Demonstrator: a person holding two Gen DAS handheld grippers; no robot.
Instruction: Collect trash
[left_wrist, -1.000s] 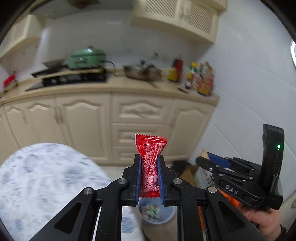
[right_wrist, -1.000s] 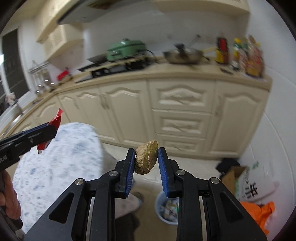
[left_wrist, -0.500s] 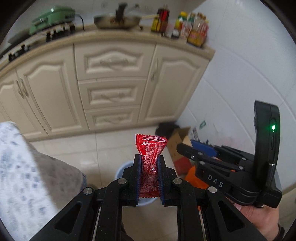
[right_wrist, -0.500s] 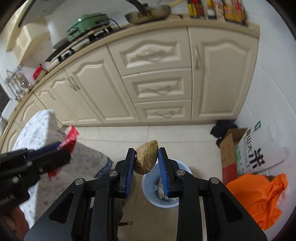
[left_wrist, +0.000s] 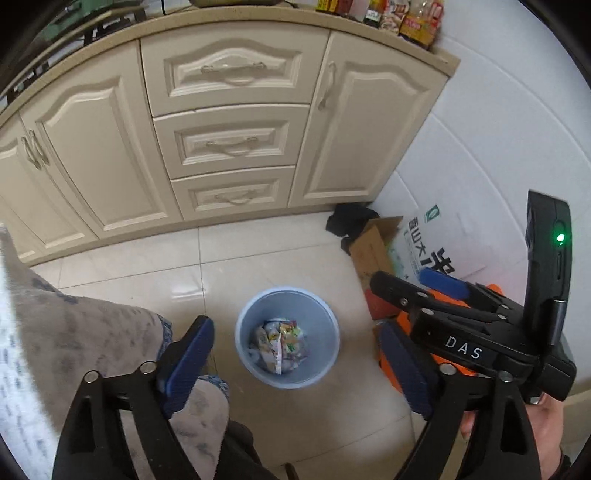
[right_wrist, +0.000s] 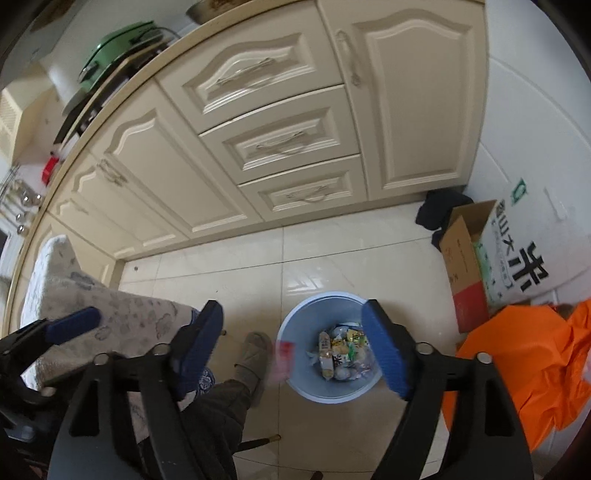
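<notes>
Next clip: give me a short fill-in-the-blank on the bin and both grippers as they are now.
1. The trash bin on the floor is light ____.
2. The left gripper has its jaws ____, nothing between them.
3. The right gripper has its jaws ____ too.
4. A blurred ____ wrapper shows at the bin's rim.

Missing words: blue; open; open; red

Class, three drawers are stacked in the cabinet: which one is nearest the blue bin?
The bottom drawer, lowest of the three and just above the floor behind the blue bin.
</notes>
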